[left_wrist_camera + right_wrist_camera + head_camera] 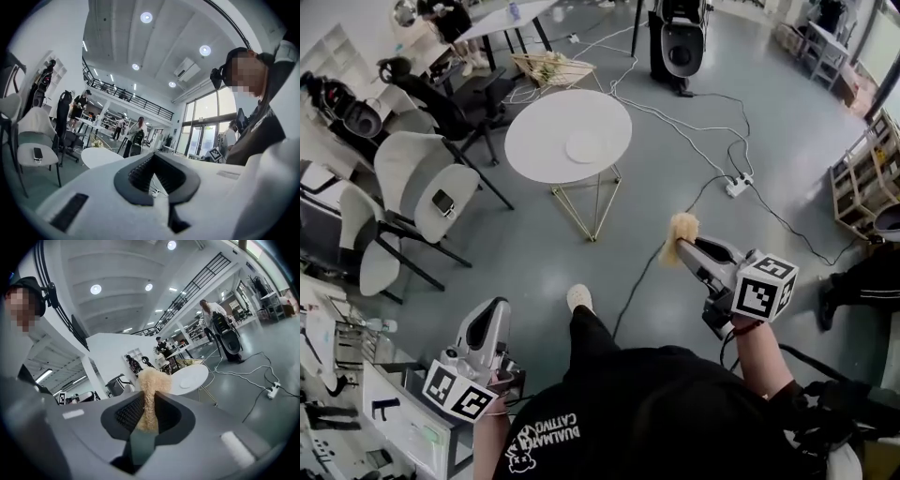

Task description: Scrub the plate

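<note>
A white plate (584,147) lies on the round white table (534,141) across the floor, well ahead of both grippers; the plate (189,379) also shows far off in the right gripper view. My right gripper (684,249) is held up at the right, shut on a tan fibrous scrubber (680,234), whose tuft (151,381) sticks out past the pads. My left gripper (494,314) hangs low at the left, shut with nothing in it; in its own view the closed left gripper (153,169) points toward the table (98,157).
Grey chairs (422,183) stand left of the table, one with a phone (442,202) on its seat. Cables and a power strip (739,185) run over the grey floor. A wire basket (548,67) sits behind the table. Wooden shelving (867,178) stands at the right.
</note>
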The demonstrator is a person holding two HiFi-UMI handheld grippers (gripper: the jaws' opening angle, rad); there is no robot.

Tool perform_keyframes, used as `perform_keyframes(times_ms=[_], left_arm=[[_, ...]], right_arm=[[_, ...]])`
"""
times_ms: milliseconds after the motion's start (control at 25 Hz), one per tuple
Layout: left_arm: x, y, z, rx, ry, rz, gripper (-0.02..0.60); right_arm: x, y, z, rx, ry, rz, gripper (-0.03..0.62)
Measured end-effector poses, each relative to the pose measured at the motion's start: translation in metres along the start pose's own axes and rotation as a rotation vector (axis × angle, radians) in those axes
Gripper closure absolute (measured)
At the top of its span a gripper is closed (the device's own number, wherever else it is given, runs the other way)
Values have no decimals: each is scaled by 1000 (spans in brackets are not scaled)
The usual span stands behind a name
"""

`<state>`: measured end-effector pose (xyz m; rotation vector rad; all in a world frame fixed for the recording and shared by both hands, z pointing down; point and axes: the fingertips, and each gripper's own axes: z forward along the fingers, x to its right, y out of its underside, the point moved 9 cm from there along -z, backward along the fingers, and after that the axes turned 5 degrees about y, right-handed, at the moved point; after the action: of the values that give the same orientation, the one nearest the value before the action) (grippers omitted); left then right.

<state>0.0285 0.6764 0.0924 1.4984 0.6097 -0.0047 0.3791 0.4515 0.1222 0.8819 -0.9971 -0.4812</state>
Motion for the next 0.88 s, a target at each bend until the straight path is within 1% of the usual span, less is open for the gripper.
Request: perform_keyframes(times_ms=[80, 160, 240, 280, 320, 400, 520, 680, 880], left_arm=[[-17, -1, 13, 32, -21, 16, 581], [-36, 0, 31, 33, -13, 38, 581], [-57, 3, 56, -15, 15, 53, 581], [-70, 4, 71, -45, 23, 49, 581], [-83, 4, 88, -68, 26, 38, 581], [-107, -3, 120, -82, 36, 4, 581], [-139, -22, 161, -73, 73, -6, 581], [-191, -37, 206, -112, 133, 5, 581], [-251, -58, 249, -145, 218, 8, 581]], right_arm=[[6, 3, 17, -14, 8, 7, 528], [15, 5, 32, -23, 28, 11, 528], [28, 4, 45, -26, 50, 26, 528], [36, 0, 51, -26, 62, 37, 528], [44, -5, 58, -27, 73, 50, 528], [57, -18, 75, -32, 90, 76, 528], [71, -44, 108, -34, 107, 83, 528], [91, -77, 160, -5, 135, 79, 528], [104, -101, 209, 18, 176, 90, 528]])
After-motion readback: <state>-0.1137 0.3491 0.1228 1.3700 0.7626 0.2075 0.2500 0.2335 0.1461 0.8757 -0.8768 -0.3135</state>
